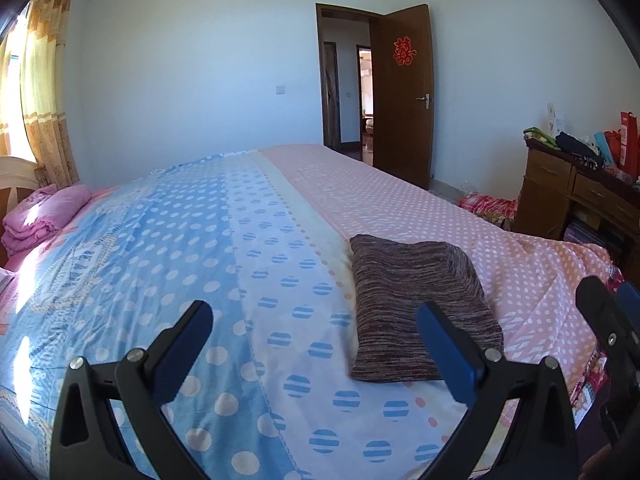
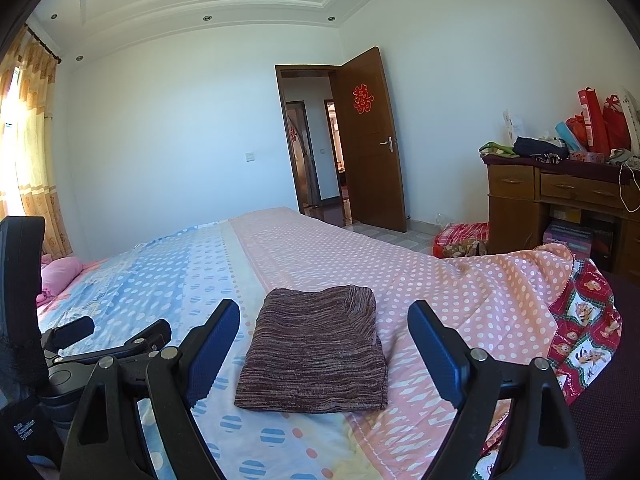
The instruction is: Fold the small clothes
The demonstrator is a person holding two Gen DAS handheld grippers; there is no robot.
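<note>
The bed (image 2: 400,280) fills most of both views and serves as the landmark here. Its spread is blue with pale dots on one side and pink with white dots on the other, and it is kept flat and bare in the middle — presumably so that a garment can be laid out and folded on it. Beyond the far end of the bed a brown door (image 2: 372,140) stands open, and off its pink side a wooden desk (image 2: 560,196) is piled with bags and clothes. At the head of the bed, by the curtain (image 1: 44,92), pink bedding (image 1: 44,212) is stacked out of the way.

On the bed, near its close edge and just on the pink side of the seam between the two colours, the folded knit garment (image 2: 316,356) is seen — a brownish, streaked piece squared into a compact rectangle with its edges lined up. Judging from that shape, the folding of this piece looks finished, or nearly so.

The left gripper (image 1: 316,334) is held above the bed with its jaws spread wide and nothing between them; the garment lies just past its right finger, not touched. The right gripper (image 2: 324,336) is likewise released, its blue-padded fingers (image 2: 436,352) parted to either side of the garment as framed, with no pad pressed on the cloth.
</note>
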